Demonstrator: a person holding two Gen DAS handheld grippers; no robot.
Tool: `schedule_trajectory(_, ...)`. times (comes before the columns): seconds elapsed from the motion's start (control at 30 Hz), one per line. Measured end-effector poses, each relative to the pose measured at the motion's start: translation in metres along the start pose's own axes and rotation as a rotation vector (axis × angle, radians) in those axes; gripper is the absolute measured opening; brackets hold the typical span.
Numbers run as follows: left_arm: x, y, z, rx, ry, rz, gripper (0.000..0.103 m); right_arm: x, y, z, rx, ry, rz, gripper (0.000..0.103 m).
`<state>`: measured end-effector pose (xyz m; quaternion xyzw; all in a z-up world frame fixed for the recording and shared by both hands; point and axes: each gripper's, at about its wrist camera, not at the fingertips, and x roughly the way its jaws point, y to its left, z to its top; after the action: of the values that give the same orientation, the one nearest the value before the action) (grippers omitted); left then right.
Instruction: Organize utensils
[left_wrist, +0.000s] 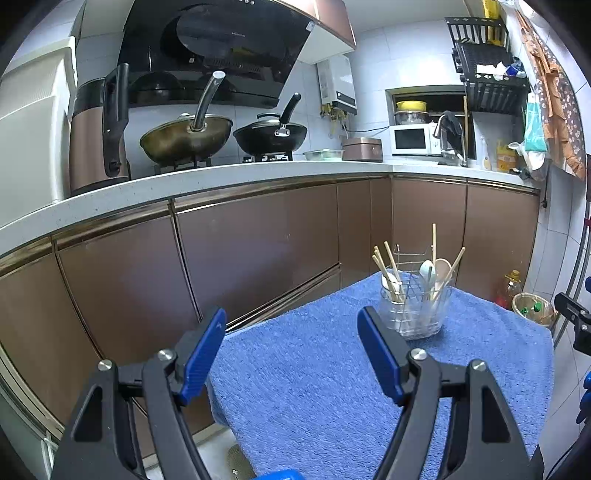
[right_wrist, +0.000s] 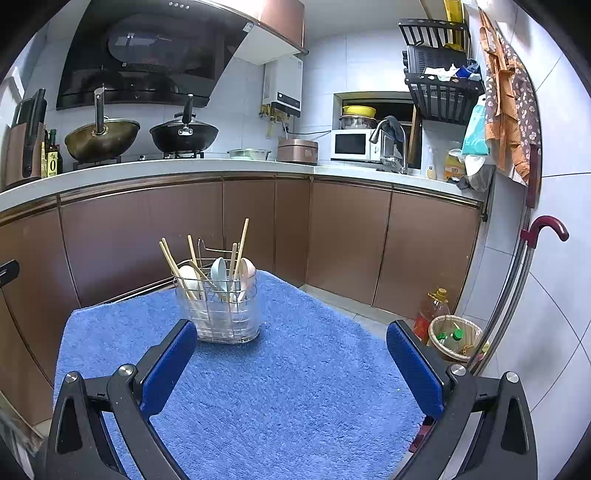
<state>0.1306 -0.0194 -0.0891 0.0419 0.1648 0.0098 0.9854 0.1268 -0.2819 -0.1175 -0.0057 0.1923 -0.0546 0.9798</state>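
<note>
Holder (right_wrist: 221, 314): upright mid-towel (right_wrist: 295, 387), keeping chopsticks (right_wrist: 242, 240) and spoons (right_wrist: 218, 273) sorted.
Left gripper (left_wrist: 291, 354): wide, empty, short of the holder.
Right gripper (right_wrist: 291, 365): wide, empty, likewise.

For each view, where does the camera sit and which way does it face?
Left wrist: behind the open left tongs, facing the caddy ahead to the right on the blue towel; the right tongs' tip shows at the right edge.
Right wrist: behind the open right tongs, caddy ahead to the left.
Shared: caddy, towel, stove, cabinets.
</note>
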Motion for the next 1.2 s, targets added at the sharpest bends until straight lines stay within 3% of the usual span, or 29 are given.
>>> schedule_trajectory(1.2,0.004,-0.013,-0.006,0.035,0.029,-0.019,0.072,0.007,-0.003,-0.002,-0.015,0.034,-0.01,0.103)
